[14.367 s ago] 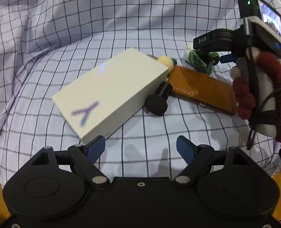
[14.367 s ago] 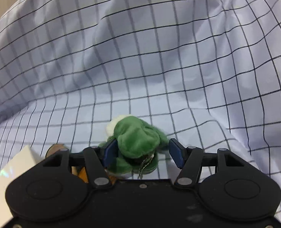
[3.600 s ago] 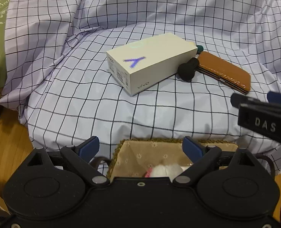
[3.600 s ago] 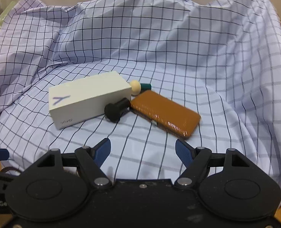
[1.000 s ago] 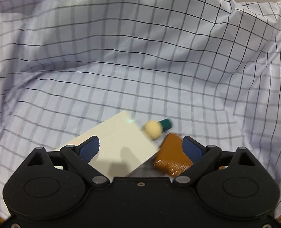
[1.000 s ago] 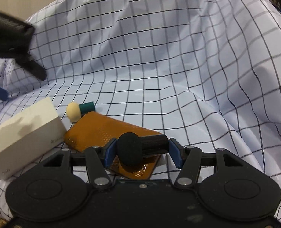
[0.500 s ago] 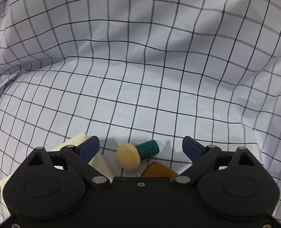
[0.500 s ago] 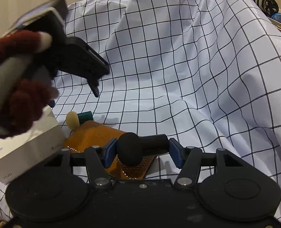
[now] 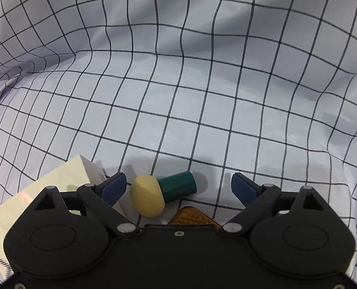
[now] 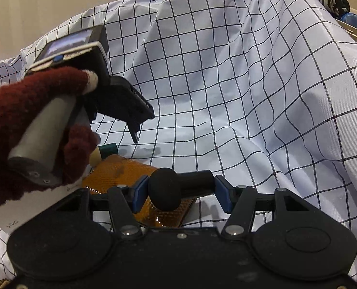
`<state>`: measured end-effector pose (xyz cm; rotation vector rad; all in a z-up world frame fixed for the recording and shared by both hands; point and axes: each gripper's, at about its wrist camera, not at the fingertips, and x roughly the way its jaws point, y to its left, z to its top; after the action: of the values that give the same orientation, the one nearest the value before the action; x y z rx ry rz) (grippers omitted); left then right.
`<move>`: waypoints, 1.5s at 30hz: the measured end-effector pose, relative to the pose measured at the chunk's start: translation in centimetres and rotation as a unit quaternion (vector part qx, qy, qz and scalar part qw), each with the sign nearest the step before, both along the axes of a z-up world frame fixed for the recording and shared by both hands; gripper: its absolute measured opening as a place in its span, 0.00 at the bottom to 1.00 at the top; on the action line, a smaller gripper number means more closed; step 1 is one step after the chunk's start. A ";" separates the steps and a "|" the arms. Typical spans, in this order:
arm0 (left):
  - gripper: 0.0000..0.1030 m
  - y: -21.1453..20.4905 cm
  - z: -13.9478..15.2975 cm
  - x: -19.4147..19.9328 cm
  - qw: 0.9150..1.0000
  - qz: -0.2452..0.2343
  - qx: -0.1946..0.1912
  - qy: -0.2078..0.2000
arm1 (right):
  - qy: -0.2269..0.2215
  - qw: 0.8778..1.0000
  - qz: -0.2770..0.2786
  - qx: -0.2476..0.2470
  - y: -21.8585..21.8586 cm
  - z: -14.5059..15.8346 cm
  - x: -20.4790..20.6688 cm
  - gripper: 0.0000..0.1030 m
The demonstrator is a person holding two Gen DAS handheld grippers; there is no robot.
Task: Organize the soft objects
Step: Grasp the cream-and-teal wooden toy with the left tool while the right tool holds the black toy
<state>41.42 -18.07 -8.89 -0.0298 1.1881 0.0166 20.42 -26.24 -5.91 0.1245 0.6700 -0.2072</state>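
Beside the white box (image 9: 45,192), on the checked cloth (image 9: 178,96), lay a cream-and-green mushroom (image 9: 161,192), its cap nearest the box. It sat between the widely spread fingers of the left gripper (image 9: 178,187), neither pad touching it. Right of the box, over the orange case (image 10: 120,171), the right gripper (image 10: 180,192) had its fingers pinching a black mushroom (image 10: 178,189). A hand (image 10: 21,120) in a maroon glove held the left gripper's handle.
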 end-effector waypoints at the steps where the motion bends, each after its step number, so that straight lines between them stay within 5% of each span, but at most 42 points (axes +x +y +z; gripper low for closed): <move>1: 0.88 -0.1 -0.1 0.0 1.000 0.001 0.002 0.000 | -0.001 1.000 0.000 0.001 0.0 0.1 0.0 0.56; 8: 0.86 -0.6 -0.7 0.5 1.000 0.011 0.014 0.005 | -0.007 1.000 0.001 0.005 0.0 0.3 -0.2 0.56; 18: 0.57 -2.1 -0.3 -0.2 0.998 -0.029 0.024 -0.046 | -0.008 1.000 -0.005 0.014 -0.5 0.4 -0.3 0.56; 24: 0.57 -2.8 -0.2 -0.3 0.996 -0.065 0.020 -0.052 | -0.008 1.000 -0.007 0.019 -0.6 0.4 -0.2 0.56; 30: 0.79 -2.7 0.1 -1.2 0.992 -0.109 0.039 -0.058 | -0.007 1.000 -0.010 0.024 -0.9 0.4 -0.3 0.56; 45: 0.79 -3.2 -0.5 -1.7 0.988 -0.150 0.021 -0.031 | 0.000 1.000 -0.006 0.026 -0.4 0.6 -0.3 0.56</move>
<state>39.71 -21.28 -9.40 0.1843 1.1206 -0.2219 20.15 -26.62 -5.31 0.1790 0.6742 -0.2005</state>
